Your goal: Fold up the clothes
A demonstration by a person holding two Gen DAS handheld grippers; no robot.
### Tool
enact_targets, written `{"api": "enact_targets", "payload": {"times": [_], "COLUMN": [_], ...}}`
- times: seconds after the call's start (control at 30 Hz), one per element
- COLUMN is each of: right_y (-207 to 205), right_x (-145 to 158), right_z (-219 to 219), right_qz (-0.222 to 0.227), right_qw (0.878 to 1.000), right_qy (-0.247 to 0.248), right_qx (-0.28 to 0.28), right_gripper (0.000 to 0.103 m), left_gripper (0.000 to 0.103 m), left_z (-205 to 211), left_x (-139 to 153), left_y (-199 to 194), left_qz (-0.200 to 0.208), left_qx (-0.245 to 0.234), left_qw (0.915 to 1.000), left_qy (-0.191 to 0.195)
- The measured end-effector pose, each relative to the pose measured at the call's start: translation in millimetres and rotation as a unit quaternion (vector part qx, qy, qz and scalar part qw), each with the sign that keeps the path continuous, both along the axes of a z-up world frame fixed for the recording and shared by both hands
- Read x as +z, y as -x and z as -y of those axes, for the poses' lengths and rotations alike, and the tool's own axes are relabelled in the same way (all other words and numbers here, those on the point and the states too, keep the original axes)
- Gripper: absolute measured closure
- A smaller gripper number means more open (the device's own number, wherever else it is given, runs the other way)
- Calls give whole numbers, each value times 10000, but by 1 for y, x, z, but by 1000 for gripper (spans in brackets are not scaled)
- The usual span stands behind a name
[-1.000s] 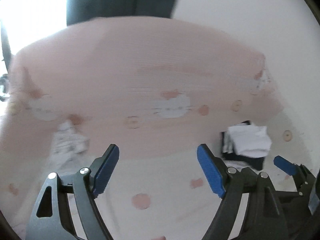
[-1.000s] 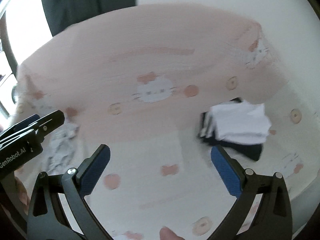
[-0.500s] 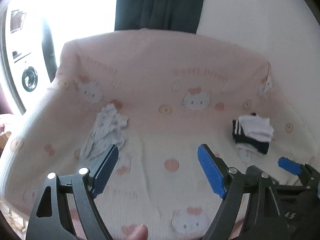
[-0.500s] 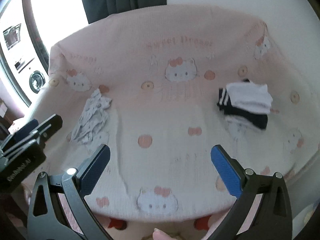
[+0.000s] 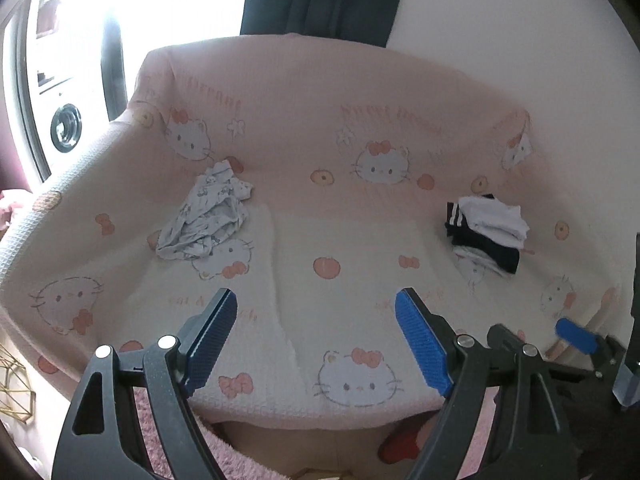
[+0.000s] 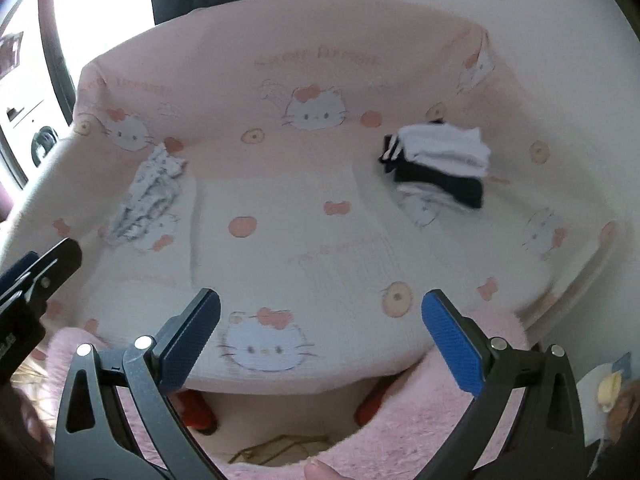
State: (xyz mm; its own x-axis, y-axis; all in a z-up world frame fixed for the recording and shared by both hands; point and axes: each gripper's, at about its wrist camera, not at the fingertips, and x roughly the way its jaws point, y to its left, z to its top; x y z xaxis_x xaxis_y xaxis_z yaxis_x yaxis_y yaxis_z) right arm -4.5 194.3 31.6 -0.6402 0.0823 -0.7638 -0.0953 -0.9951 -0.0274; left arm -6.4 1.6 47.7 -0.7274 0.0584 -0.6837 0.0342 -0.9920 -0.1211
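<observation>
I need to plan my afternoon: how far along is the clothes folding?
Done: a folded stack, white garments over black, sits on the right of the pink cat-print blanket. In hand: nothing; the left hand-held gripper and right hand-held gripper are both open and empty. Left: one crumpled patterned garment on the blanket's left side.

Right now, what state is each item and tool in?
Left tool: open, empty, above the blanket's near edge.
Right tool: open, empty.
Patterned garment: crumpled, unfolded, on the left.
Black-and-white stack: folded, white piece on top.
Pink blanket: spread flat, lightly creased.
</observation>
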Motion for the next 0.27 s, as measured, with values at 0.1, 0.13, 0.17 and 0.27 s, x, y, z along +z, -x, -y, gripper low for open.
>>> {"api": "enact_targets", "payload": {"times": [0.1, 0.13, 0.17, 0.27], "right_y": [-8, -9, -10, -10], "right_x": [2, 3, 5, 5], "right_z": [9, 11, 12, 17], "right_qz": [-175, -183, -181, -179], "right_qw": [9993, 9992, 9992, 9991], "right_qy": [-320, -339, -331, -329], "right_qx": [59, 98, 146, 190], "right_gripper": [1, 1, 1, 1], "left_gripper": [19, 19, 19, 19], "left_z": [0, 0, 0, 0], "left_x": [-6, -8, -10, -13], "left_y": [-5, -7, -7, -9], "left_qz": [69, 93, 123, 164], "left_qx": [2, 3, 1, 1], "left_qw": [10000, 9999, 9999, 9998], "left_qy": [70, 93, 82, 91]}}
